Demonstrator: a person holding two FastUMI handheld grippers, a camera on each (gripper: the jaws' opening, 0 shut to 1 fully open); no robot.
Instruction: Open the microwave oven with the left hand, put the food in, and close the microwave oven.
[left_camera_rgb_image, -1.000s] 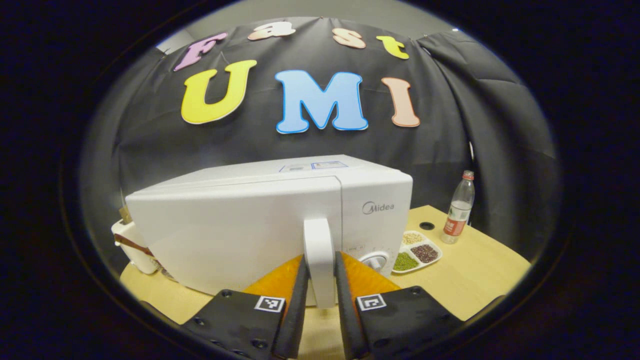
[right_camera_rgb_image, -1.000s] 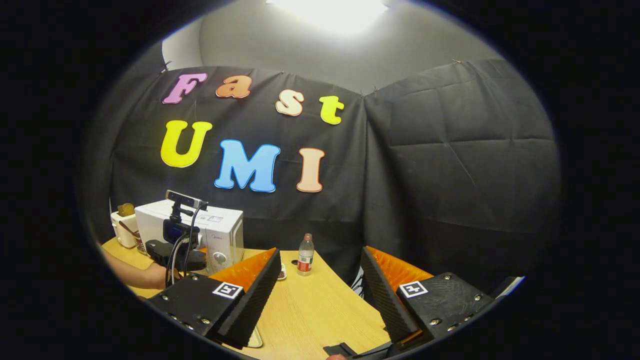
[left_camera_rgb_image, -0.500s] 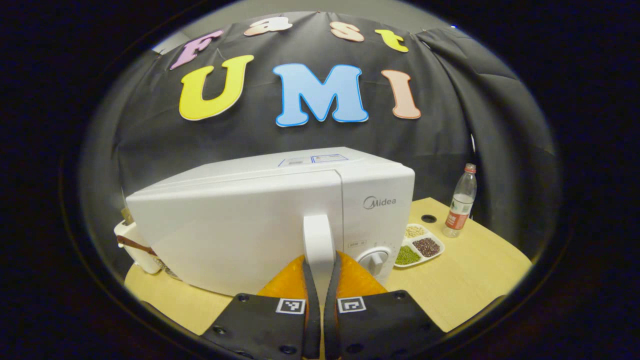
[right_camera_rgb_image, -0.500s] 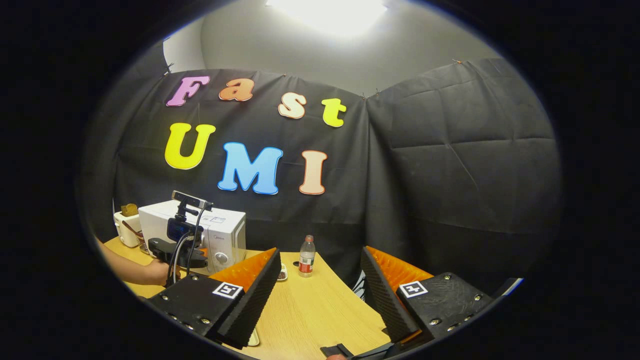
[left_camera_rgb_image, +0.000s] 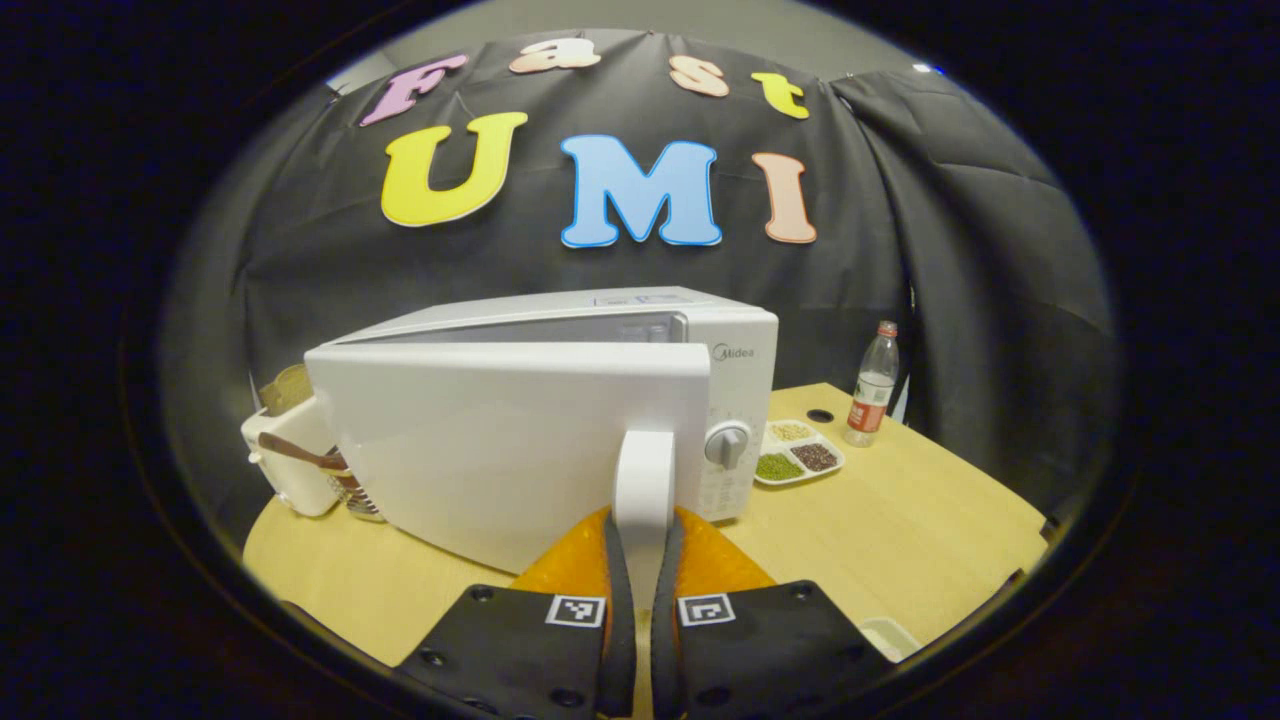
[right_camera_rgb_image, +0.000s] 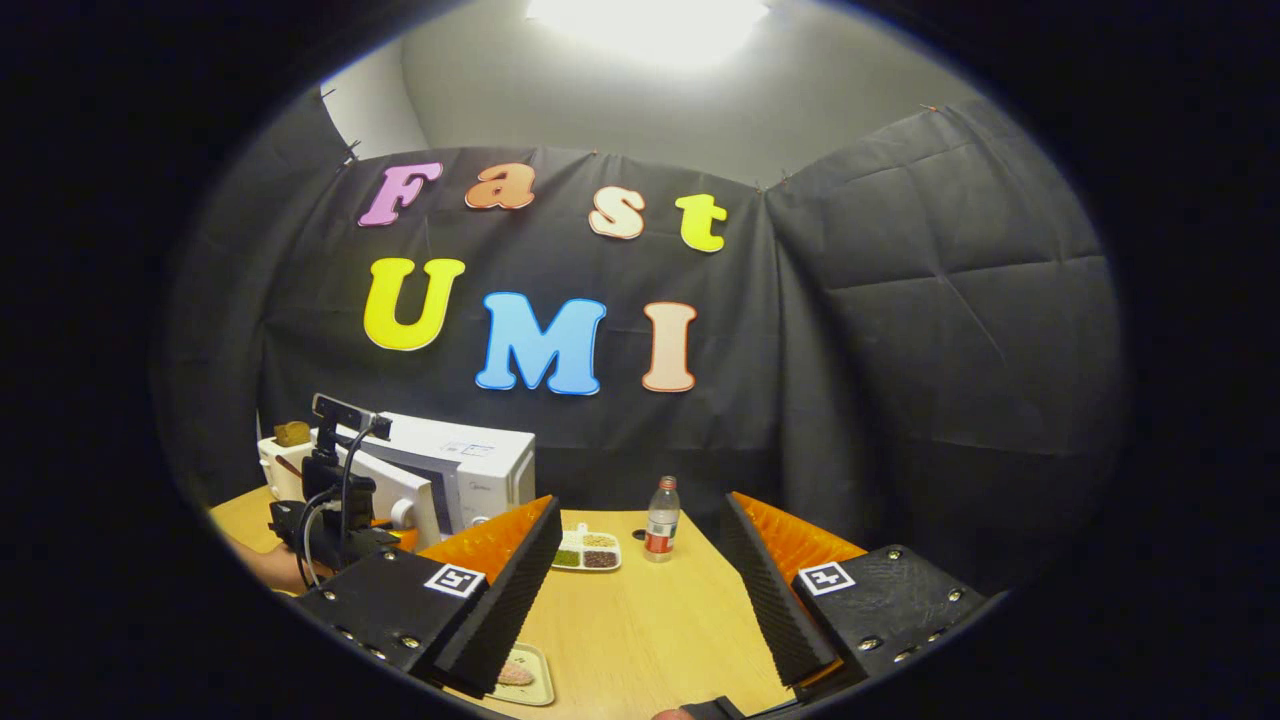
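The left gripper (left_camera_rgb_image: 640, 560) has its fingers (left_camera_rgb_image: 616, 580) pressed together on the lower end of the white handle (left_camera_rgb_image: 643, 480), one on each side, with only the handle's width between them. The handle stands upright on the free edge of the door (left_camera_rgb_image: 500, 440), which is swung partly out from the microwave (left_camera_rgb_image: 735, 350); a dark gap shows along the top between door and body. The knob (left_camera_rgb_image: 727, 443) sits just right of the handle on the control panel. Right of the microwave on the bench (left_camera_rgb_image: 900, 530) lies a divided dish (left_camera_rgb_image: 797, 460) of green, dark and pale grains, and beyond it stands a bottle (left_camera_rgb_image: 873, 385) with a red label. Left of the microwave, touching or nearly so, is a white toaster (left_camera_rgb_image: 290, 470).

The right gripper (right_camera_rgb_image: 635, 590) has its fingers (right_camera_rgb_image: 515, 590) spread wide with nothing between them, held above the bench (right_camera_rgb_image: 640, 620). Under its left finger, at the near edge, lies a small tray (right_camera_rgb_image: 530, 685) with pinkish food (right_camera_rgb_image: 514, 675) on it. Farther off to the left, the left gripper (right_camera_rgb_image: 335, 535), with its camera mast and cables, sits at the door (right_camera_rgb_image: 385, 490), a hand (right_camera_rgb_image: 265, 565) behind it. The dish (right_camera_rgb_image: 585, 550) and bottle (right_camera_rgb_image: 660, 520) stand near the bench's far edge.
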